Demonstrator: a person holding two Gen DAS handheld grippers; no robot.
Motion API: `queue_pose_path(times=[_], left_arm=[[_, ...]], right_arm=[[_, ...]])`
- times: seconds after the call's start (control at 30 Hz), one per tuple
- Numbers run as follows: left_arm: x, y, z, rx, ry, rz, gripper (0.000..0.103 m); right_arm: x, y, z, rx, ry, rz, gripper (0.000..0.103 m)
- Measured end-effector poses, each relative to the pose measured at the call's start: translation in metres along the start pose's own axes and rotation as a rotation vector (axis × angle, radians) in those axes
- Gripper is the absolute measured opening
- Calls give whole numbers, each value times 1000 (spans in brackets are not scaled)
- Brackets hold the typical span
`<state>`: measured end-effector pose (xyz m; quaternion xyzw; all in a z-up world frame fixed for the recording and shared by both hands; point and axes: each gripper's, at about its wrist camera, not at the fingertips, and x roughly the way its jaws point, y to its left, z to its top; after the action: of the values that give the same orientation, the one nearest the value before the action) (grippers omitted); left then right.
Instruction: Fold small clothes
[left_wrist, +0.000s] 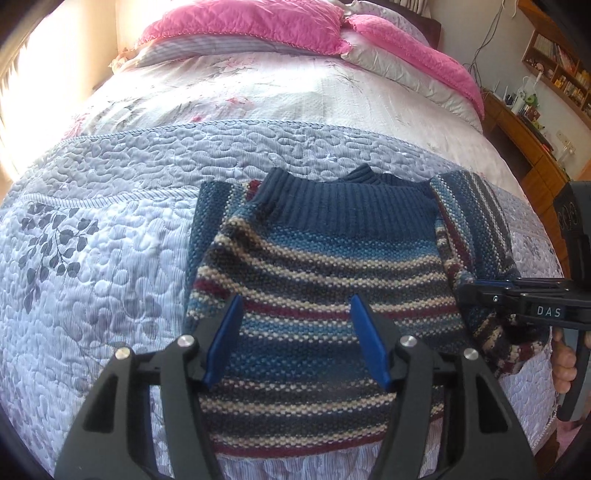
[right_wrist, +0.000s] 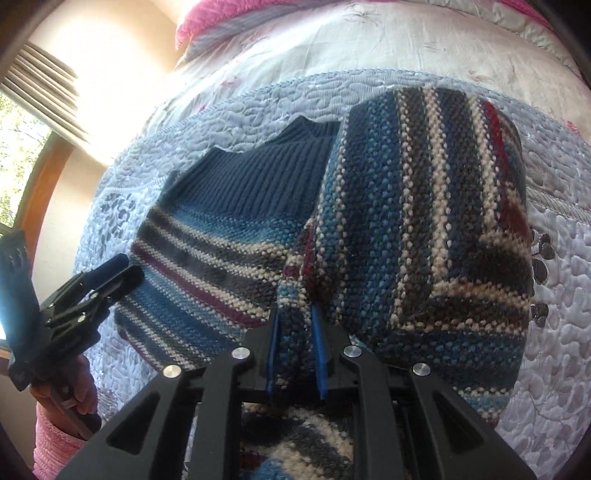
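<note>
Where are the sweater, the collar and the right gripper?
sweater (left_wrist: 295, 295): left wrist view, striped body.
collar (left_wrist: 332, 206): left wrist view, ribbed navy band.
right gripper (right_wrist: 295, 354): right wrist view, between its fingertips, on the clamped sleeve.

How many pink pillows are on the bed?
2. One pink pillow lies at the head of the bed, left; the other pink pillow lies to its right. More may be hidden.
</note>
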<state>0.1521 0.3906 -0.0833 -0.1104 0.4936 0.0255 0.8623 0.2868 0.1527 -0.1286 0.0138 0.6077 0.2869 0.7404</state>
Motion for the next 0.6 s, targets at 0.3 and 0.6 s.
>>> queue_pose_path(times=[0.3, 0.6], left_arm=[[1, -22, 4, -14, 19, -83, 61], [27, -81, 17, -83, 113, -289, 62]], right_arm=[[-70, 0, -10, 7, -78, 243, 40], [-94, -87, -34, 109, -91, -125, 42]])
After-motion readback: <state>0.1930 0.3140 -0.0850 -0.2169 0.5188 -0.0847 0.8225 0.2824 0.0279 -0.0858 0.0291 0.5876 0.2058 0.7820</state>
